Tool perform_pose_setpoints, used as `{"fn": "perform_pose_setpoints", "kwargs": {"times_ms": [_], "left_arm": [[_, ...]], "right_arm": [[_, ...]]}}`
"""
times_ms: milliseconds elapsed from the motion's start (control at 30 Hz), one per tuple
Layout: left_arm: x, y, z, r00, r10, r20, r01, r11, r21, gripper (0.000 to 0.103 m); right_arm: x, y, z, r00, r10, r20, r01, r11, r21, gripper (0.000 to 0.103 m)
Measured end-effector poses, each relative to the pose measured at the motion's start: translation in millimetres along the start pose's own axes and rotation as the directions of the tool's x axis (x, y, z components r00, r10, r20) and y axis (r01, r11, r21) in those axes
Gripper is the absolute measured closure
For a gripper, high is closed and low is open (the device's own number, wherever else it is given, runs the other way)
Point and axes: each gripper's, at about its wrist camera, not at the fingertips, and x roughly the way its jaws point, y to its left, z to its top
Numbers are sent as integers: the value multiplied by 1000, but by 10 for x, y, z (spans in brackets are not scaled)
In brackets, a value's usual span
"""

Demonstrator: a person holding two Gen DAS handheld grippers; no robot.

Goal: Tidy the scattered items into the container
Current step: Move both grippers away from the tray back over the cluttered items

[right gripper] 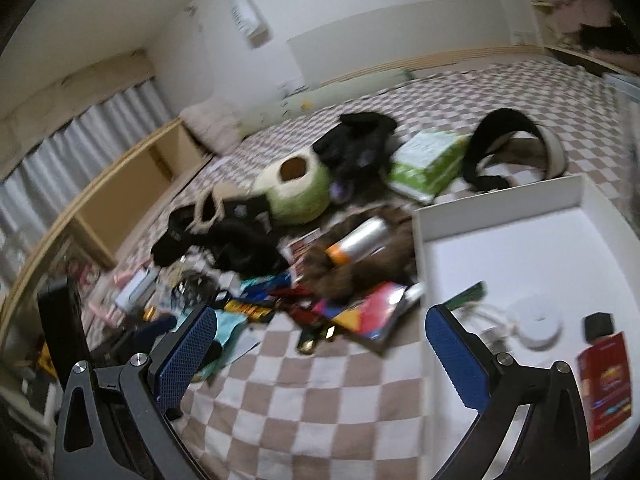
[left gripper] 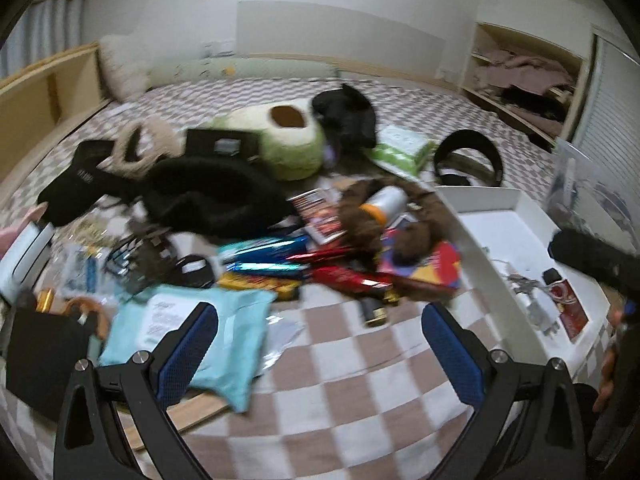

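Both views are softened by motion blur, so labels and small items in the pile cannot be read. In the left wrist view, the clutter at the left edge is cut off by the lens rim, and a black box is partly hidden behind the left gripper's frame. Part of a hand is seen at the right edge, beside a dark blurred shape that cannot be identified. Small items inside the white container are hard to make out; a red card and a grey plug-like object can be told.

The left gripper is held wide open above the checkered blanket; nothing is gripped and nothing is touched by its blue pads. A light blue wipes pack lies just beyond the left pad.

The right gripper is likewise spread wide and empty, with bare blanket between its fingers. Its right finger is seen in front of the container, which rests on the blanket at the right of the pile. Inside it a red packet, a white round disc and a small black object are seen.

The scattered items are heaped on the blanket left of the container: a green plush, a silver spray can with an orange cap on brown fur, a colourful book, a green tissue pack and a black strap.
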Motion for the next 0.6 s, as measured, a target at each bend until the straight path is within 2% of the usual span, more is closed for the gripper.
{"fn": "perform_pose_setpoints", "kwargs": {"times_ms": [300, 600], "left_arm": [[-13, 602, -190, 997, 25, -68, -32, 994, -101, 1], [-97, 1151, -336, 994, 59, -90, -78, 970, -228, 1]], "right_arm": [[380, 550, -406, 990, 79, -119, -91, 991, -95, 0], [679, 1060, -829, 961, 171, -219, -214, 958, -192, 0]]}}
